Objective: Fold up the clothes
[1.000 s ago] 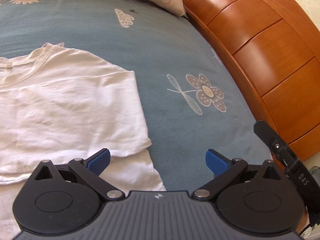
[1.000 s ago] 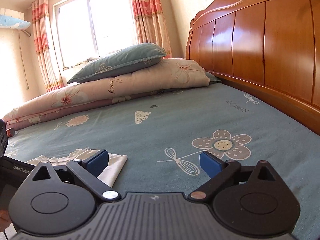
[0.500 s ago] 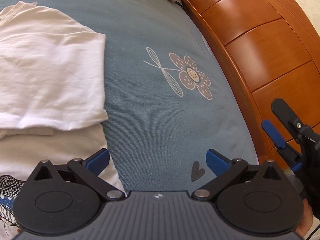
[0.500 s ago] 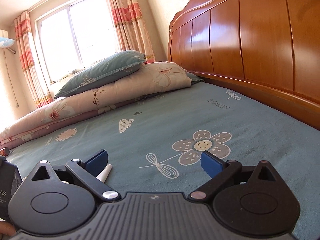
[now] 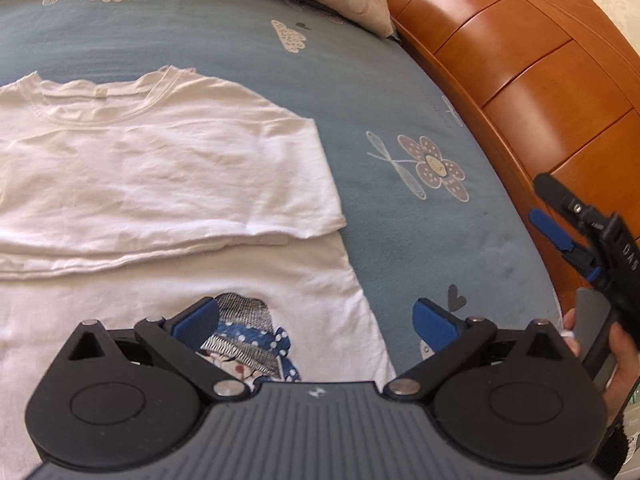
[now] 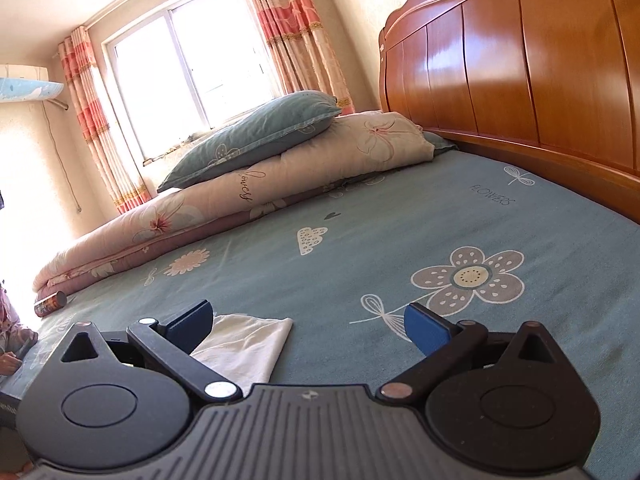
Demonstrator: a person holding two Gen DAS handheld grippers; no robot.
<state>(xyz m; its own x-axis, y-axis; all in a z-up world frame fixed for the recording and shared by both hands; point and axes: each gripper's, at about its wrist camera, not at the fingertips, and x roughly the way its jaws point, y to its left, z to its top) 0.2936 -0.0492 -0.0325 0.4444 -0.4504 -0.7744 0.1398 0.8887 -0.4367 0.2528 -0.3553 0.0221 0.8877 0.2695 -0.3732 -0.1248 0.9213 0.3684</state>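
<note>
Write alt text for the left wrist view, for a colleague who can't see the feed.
A white cotton T-shirt lies on a blue-grey floral bedsheet, its sleeve folded across the chest, with the open left gripper hovering above its printed front. At the right edge, a hand holds the open right gripper near the orange wooden headboard.

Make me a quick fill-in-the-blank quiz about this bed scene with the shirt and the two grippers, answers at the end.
1. The white T-shirt lies on a blue ___ printed with flowers.
2. The left gripper has its jaws ___, gripping nothing.
3. The right gripper hovers near the shirt's folded ___.
4. The teal pillow rests on top of a folded ___.

Missing words: bedsheet; open; sleeve; quilt
</note>
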